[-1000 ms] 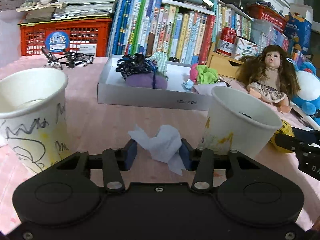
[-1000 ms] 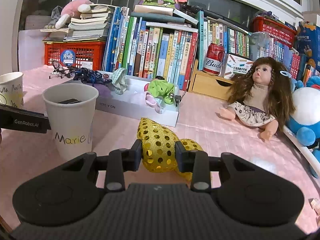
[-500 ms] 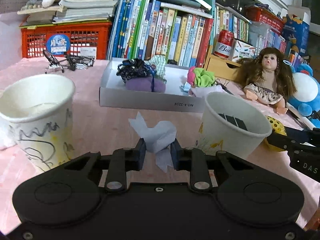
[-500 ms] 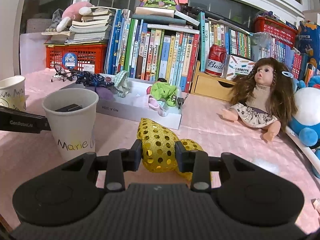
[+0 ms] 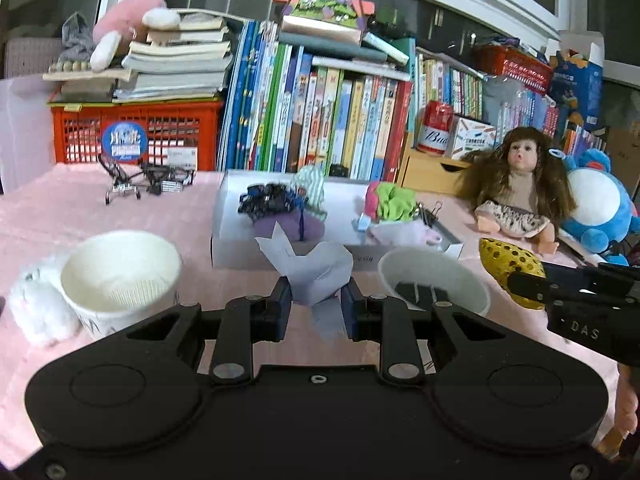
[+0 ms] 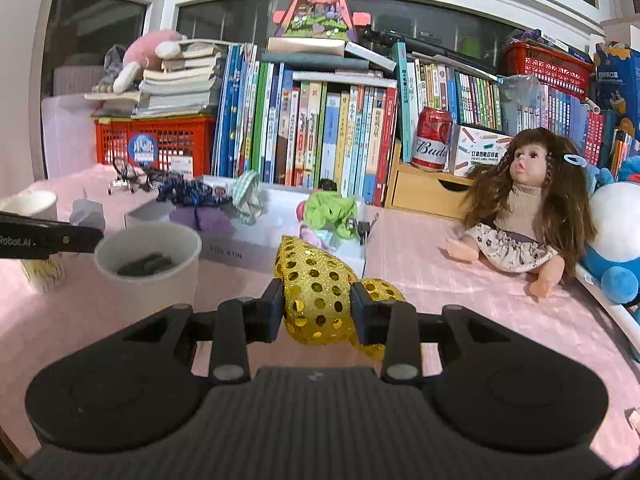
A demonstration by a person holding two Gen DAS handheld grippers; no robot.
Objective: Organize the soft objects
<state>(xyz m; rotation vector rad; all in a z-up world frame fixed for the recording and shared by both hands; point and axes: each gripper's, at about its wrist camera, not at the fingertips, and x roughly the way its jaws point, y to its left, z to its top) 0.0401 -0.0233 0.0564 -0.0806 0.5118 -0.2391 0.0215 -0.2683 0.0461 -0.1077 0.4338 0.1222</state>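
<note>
While both grippers are holding soft items above the pink tablecloth point(image 5: 60, 216), the sorting is waiting on a drop.

Lying beyond the two paper cups, the white box point(image 5: 236, 248) is already keeping scrunchies, so it is probably the destination. Clamping the crumpled white tissue point(image 5: 316, 276), the left gripper point(image 5: 315, 306) is holding it between the cups, higher than a second ago, when its jaws were standing wider around it. Pinching the gold sequined fabric point(image 6: 316, 296), the right gripper point(image 6: 316, 312) is sitting to the right, unchanged. Being so light and thinly caught, the tissue is likely to slip free, or its dangling tail is likely to snag the right cup point(image 5: 436, 280).
</note>
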